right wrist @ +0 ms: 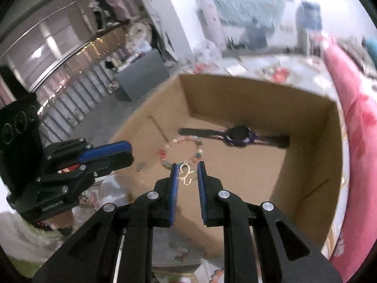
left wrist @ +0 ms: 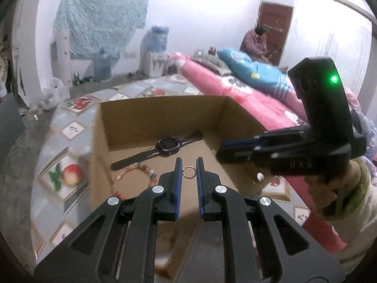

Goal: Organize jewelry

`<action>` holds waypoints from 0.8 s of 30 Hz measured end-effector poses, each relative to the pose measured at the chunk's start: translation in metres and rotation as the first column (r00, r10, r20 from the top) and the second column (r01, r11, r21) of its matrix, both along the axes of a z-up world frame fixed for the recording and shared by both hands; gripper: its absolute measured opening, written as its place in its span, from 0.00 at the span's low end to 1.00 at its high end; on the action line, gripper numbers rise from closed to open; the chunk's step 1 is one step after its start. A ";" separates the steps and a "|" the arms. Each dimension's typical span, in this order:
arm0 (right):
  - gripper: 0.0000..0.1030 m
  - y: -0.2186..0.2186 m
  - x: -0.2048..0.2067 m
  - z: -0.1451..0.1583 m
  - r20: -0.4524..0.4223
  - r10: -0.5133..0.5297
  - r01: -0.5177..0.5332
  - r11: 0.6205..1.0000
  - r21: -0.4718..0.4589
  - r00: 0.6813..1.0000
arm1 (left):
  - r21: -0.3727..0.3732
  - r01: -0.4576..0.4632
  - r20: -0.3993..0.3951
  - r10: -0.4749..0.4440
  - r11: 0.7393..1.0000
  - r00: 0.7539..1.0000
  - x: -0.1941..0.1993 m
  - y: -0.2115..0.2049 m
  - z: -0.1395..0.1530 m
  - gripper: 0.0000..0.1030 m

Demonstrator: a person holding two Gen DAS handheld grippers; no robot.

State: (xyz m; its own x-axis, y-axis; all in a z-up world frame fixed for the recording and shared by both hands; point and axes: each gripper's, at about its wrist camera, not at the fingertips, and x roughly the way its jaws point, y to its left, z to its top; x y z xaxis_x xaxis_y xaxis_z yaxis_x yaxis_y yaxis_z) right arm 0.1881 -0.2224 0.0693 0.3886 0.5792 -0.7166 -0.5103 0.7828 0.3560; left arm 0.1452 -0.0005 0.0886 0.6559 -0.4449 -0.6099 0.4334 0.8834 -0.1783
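My left tongs [left wrist: 188, 165] hover over the near edge of an open cardboard box [left wrist: 162, 115], and a small gold ring [left wrist: 188, 172] sits pinched between their blue pads [left wrist: 179, 172], touching both, so they are clamped on the ring. My right tongs [right wrist: 187, 171] hang over the same box from its other side and are clamped on a gold butterfly pendant [right wrist: 187, 175], which spans the gap between the pads with its little loop pointing away from me. On the box floor lies a dark watch [left wrist: 165, 147], strap stretched flat, toward the far wall. Nearer to me and to the left of the watch in the left view lies a bead bracelet [left wrist: 132, 179] of pinkish and coloured beads, close to the watch strap, though I cannot tell whether the two touch. In the left view my right tongs [left wrist: 222, 149] come in from the right above the box's right wall, held by my right hand [left wrist: 329, 188]; in the right view my left tongs [right wrist: 128, 153] come in from the left over the box's left rim. The box stands on a bench [left wrist: 59, 146] covered with a grey cloth printed with fruit pictures. To the right of it runs a bed with pink bedding [left wrist: 235, 87], and a blue pillow [left wrist: 254, 68] lies on top.
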 end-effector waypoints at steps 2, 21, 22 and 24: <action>0.16 -0.002 0.018 -0.012 -0.040 -0.013 0.012 1.000 -0.017 0.999 | -0.006 0.014 -0.045 -0.014 1.000 0.999 0.023 -0.011 -0.008 0.11; 0.23 -0.039 0.037 -0.010 -0.038 -0.111 0.114 0.990 0.083 0.993 | -0.038 -0.064 -0.124 0.059 0.997 0.991 0.062 -0.011 -0.024 0.17; 0.23 -0.040 0.037 -0.009 -0.034 -0.112 0.114 0.990 0.085 0.993 | -0.045 -0.059 -0.123 0.053 0.997 0.991 0.061 -0.010 -0.023 0.20; 0.23 -0.045 0.032 -0.005 -0.019 -0.125 0.126 0.987 0.098 0.992 | -0.067 -0.052 -0.128 0.043 0.996 0.991 0.059 -0.008 -0.021 0.27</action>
